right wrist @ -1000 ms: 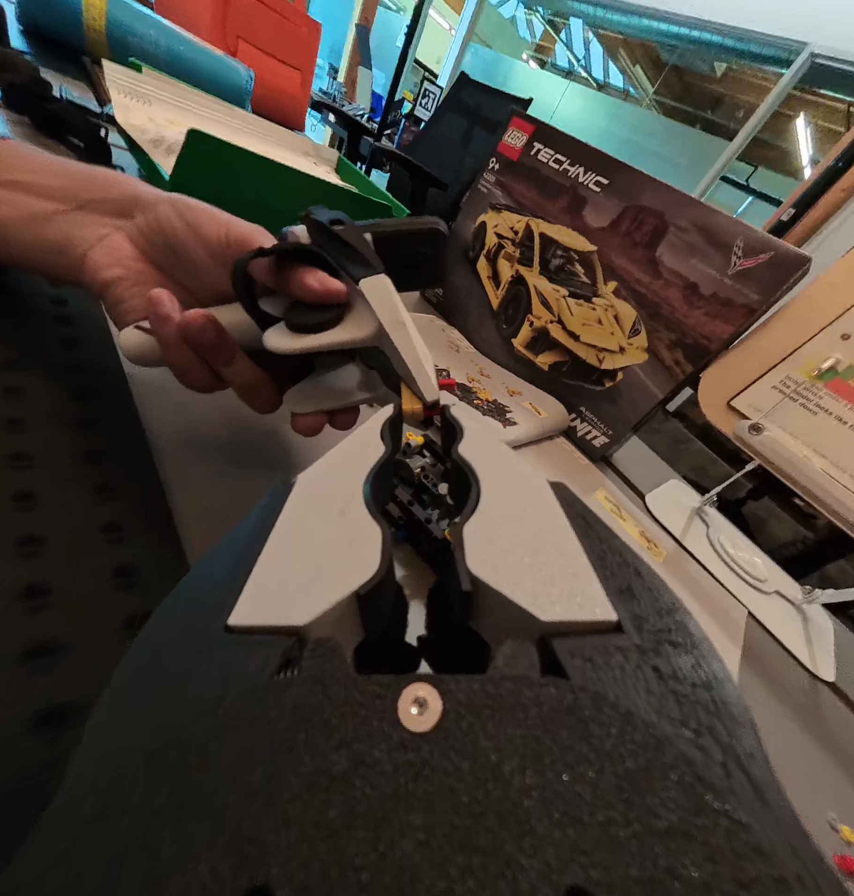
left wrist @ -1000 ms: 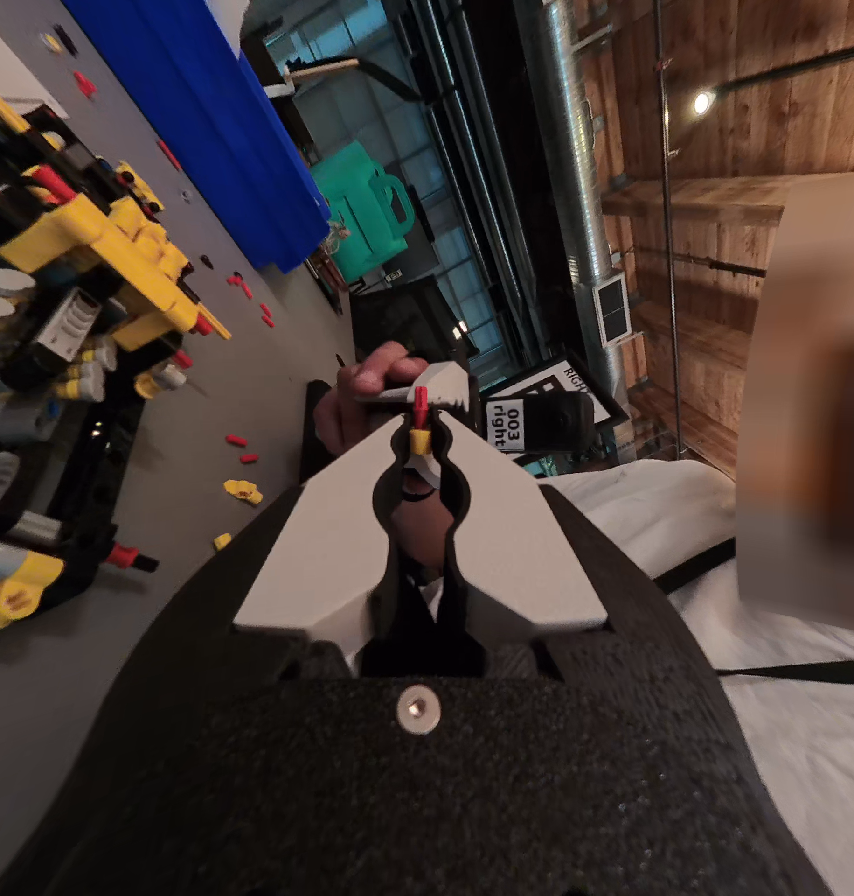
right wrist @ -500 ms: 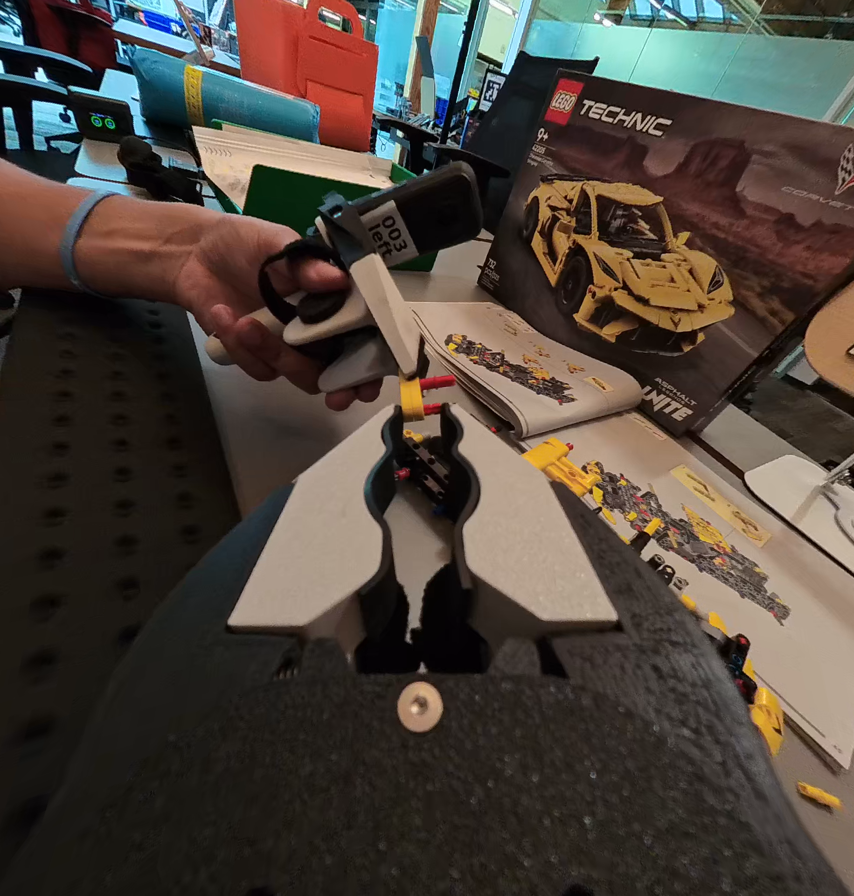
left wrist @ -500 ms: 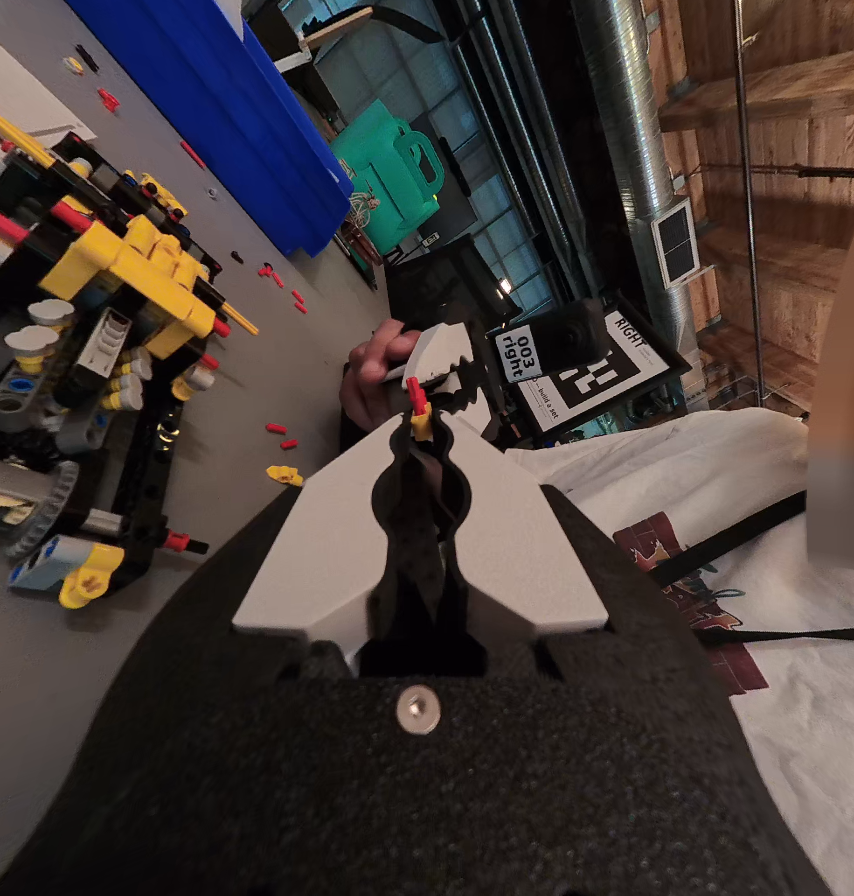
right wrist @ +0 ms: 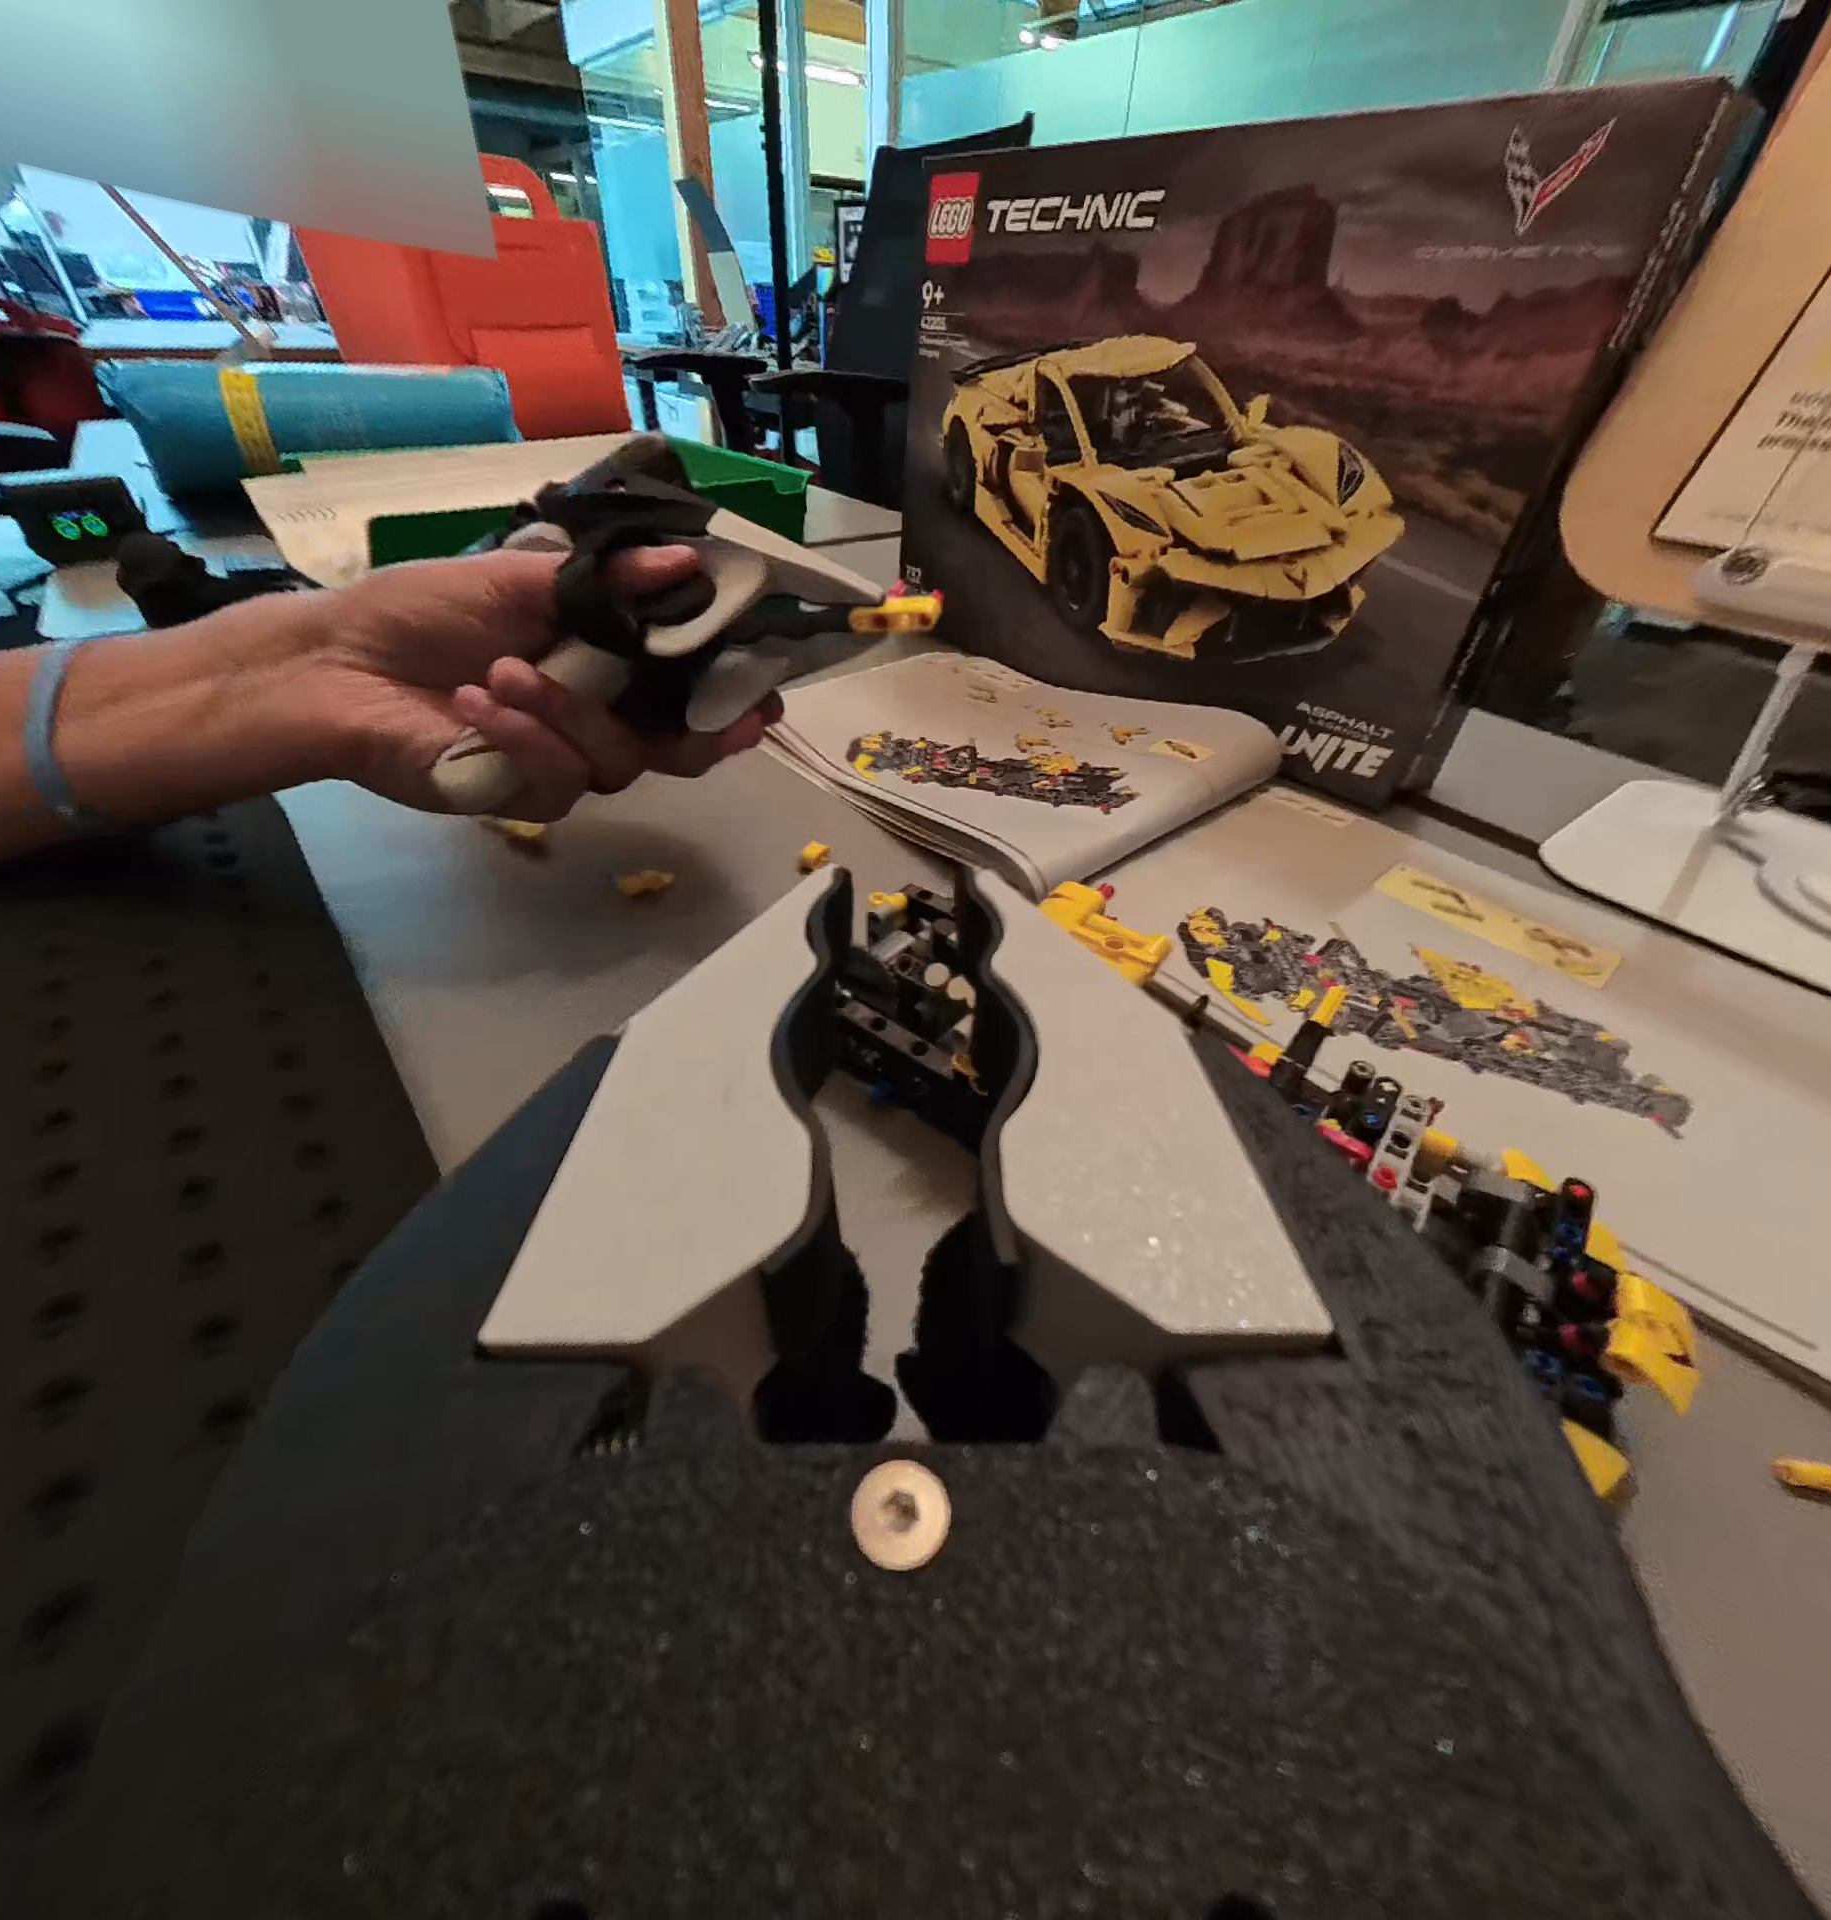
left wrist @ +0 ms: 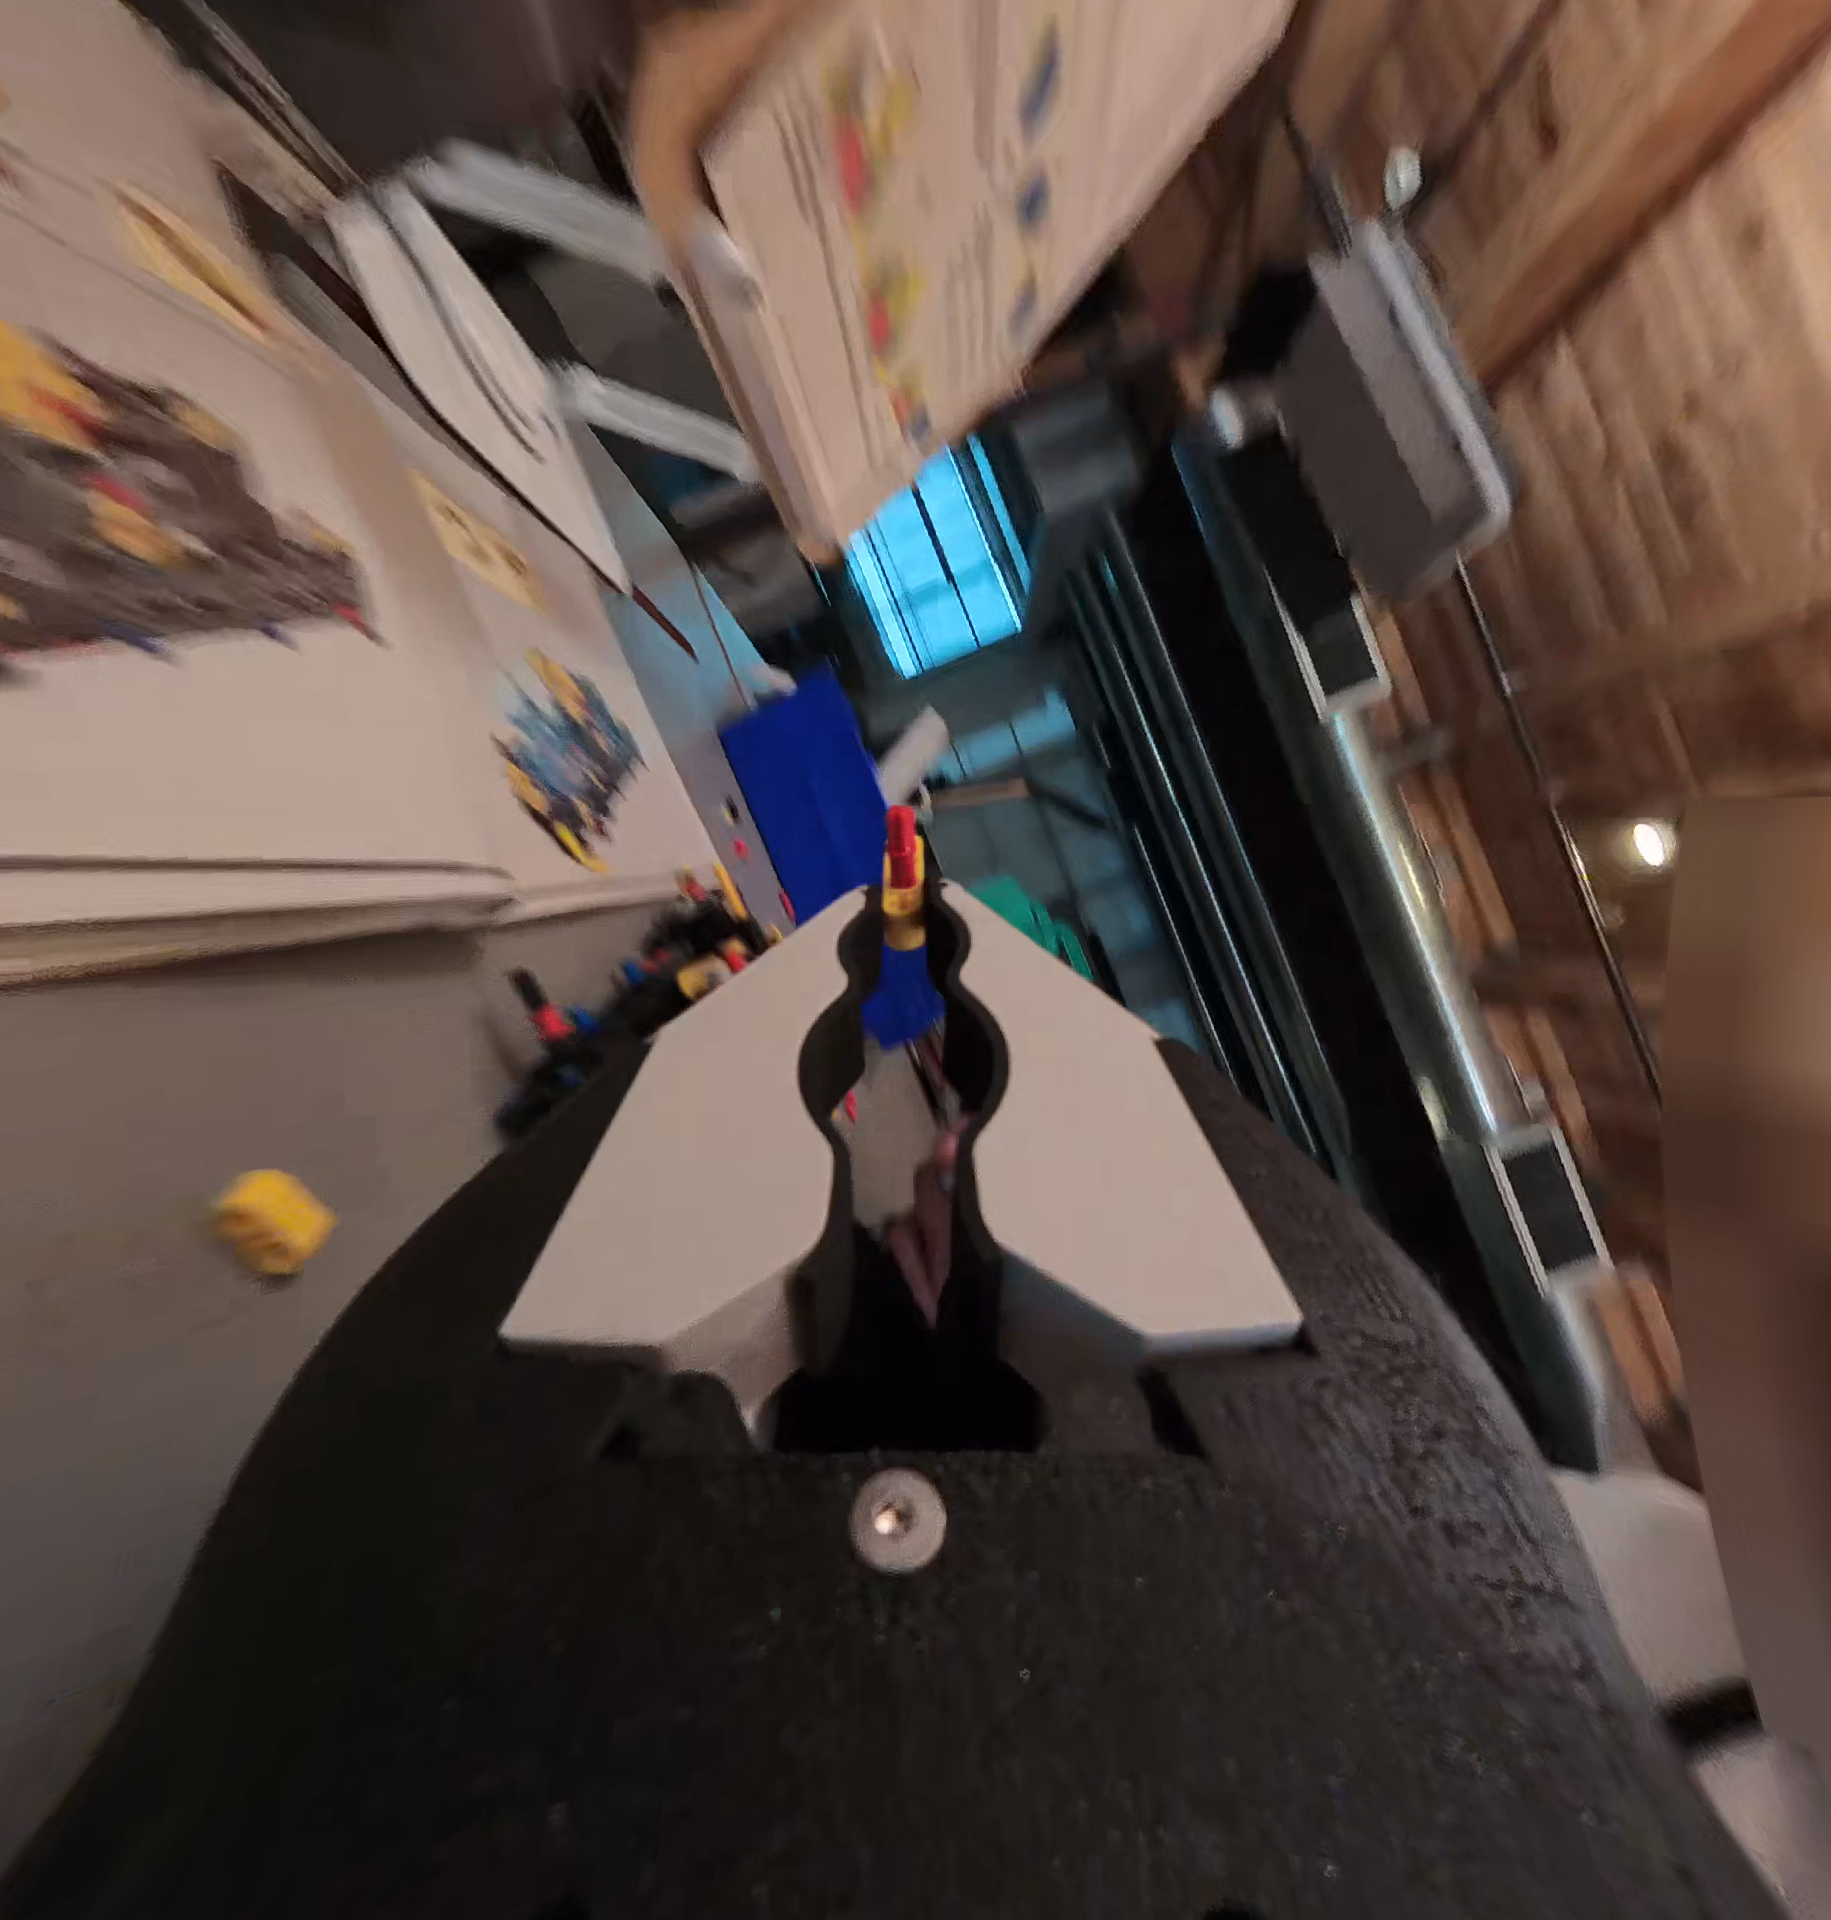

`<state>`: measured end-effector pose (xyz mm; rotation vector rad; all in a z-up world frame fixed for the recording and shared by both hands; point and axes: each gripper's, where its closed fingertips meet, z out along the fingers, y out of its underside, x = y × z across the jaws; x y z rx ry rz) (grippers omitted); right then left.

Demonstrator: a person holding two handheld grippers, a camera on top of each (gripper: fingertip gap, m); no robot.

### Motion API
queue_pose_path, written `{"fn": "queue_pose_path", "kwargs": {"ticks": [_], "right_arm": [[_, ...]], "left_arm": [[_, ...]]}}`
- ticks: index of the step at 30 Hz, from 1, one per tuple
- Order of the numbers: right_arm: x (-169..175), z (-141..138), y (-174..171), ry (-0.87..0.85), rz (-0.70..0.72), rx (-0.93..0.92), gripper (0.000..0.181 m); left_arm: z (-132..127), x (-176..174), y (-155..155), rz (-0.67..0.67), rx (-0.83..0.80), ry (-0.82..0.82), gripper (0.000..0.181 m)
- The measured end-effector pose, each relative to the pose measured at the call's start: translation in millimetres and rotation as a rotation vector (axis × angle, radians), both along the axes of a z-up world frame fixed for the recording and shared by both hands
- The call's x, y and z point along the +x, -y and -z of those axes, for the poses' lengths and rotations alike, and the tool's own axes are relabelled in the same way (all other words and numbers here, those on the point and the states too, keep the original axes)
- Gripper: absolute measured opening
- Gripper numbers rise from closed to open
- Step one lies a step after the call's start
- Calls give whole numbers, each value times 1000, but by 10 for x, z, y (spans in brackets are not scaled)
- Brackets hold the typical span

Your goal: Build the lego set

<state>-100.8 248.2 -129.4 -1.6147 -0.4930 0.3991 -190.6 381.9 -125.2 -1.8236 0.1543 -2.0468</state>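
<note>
The left gripper (left wrist: 903,896) is clamping a small yellow connector (left wrist: 902,900) with a red pin (left wrist: 899,836) sticking out of its far end; both sit right at the tips of the closed fingers. A second ago the right gripper was meeting this piece tip to tip. Now the two tools are apart, and the left wrist view is no longer showing the right gripper at all; it has swung round to a heavily blurred scene of the open instruction booklet (left wrist: 215,727) and a blue bin (left wrist: 802,790) beyond.

In the right wrist view the person's left hand (right wrist: 495,675) is holding the left gripper out level above the grey table (right wrist: 537,966), with the yellow connector and red pin pointing toward the set's box (right wrist: 1306,416). Earlier that tool was tilted down just ahead of the right gripper's tips.

The right gripper (right wrist: 900,894) is hanging with its fingers slightly apart and nothing between them. Seen through the gap, and running off to the right, the partly built black and yellow chassis (right wrist: 1430,1164) is lying on the table over a printed sheet (right wrist: 1773,1195), which has come into fuller view than half a second ago. The booklet lies between chassis and box. Loose yellow pieces (right wrist: 644,883) are scattered on the table below the hand.
</note>
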Motion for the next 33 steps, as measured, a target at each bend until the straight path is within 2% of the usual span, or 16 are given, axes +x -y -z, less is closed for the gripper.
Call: {"fn": "queue_pose_path", "kwargs": {"ticks": [3,8,15,26,33], "right_arm": [[-39,38,-8,9,-18,-14,18],[-92,143,-28,36,-41,-57,16],[12,71,-49,-83,-33,-77,13],[-10,108,-50,-58,-36,-85,10],[23,105,-58,-75,-25,-91,9]], "left_arm": [[59,-200,-261,-116,-67,15,7],[153,-330,-420,-167,-168,53,7],[174,-294,-393,-135,-200,81,7],[207,-416,-493,-223,-180,46,7],[249,-336,-426,-173,-200,46,7]]}}
